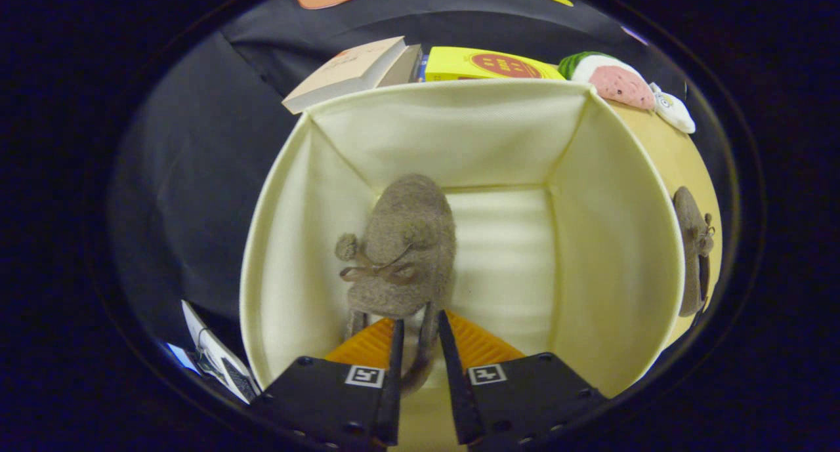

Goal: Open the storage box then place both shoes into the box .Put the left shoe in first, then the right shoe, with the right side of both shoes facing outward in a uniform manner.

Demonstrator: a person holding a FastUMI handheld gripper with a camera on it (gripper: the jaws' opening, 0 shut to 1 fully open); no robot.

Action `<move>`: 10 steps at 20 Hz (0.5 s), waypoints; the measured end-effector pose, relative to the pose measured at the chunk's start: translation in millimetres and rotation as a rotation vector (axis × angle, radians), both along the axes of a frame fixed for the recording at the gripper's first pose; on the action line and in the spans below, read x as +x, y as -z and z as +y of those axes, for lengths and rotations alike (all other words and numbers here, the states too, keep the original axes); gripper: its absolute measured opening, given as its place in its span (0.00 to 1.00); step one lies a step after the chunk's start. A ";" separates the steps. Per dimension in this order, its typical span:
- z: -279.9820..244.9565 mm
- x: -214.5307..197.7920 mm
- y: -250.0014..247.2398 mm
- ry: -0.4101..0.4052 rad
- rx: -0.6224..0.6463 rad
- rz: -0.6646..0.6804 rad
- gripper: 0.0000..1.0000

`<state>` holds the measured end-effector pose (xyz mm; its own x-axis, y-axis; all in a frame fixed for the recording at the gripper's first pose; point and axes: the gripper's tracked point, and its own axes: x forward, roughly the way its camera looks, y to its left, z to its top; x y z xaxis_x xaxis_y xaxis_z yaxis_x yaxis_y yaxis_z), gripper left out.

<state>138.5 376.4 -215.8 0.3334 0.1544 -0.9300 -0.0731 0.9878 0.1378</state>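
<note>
gripper [420, 327] clenched on first shoe [403, 248] inside open storage box [453, 127]; second shoe [692, 248] waits outside at 3 o'clock.

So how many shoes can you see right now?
2. One shoe hangs inside the storage box, its heel pinched in the gripper. The other shoe lies outside, beside the box's right wall.

The heel of the brown shoe [403, 248] is hidden between the gripper [419, 337] fingers [367, 347], so the grip there cannot be judged. The second shoe [692, 248] is partly masked by the storage box [617, 242] wall. The book [351, 71], yellow box [485, 65] and plush toy [617, 81] are cut by the box's far rim.
</note>
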 end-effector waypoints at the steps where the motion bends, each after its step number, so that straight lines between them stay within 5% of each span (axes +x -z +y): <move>1: -5.1 -1.5 -9.8 -0.012 -0.013 -0.021 0.48; 7: -31.2 -19.5 -72.4 -0.057 0.008 -0.081 0.91; 10: -69.5 -28.5 -103.1 -0.050 0.001 -0.100 0.95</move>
<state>110.0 306.9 -112.7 0.4167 0.1738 -0.8923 -0.1359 0.9824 0.1279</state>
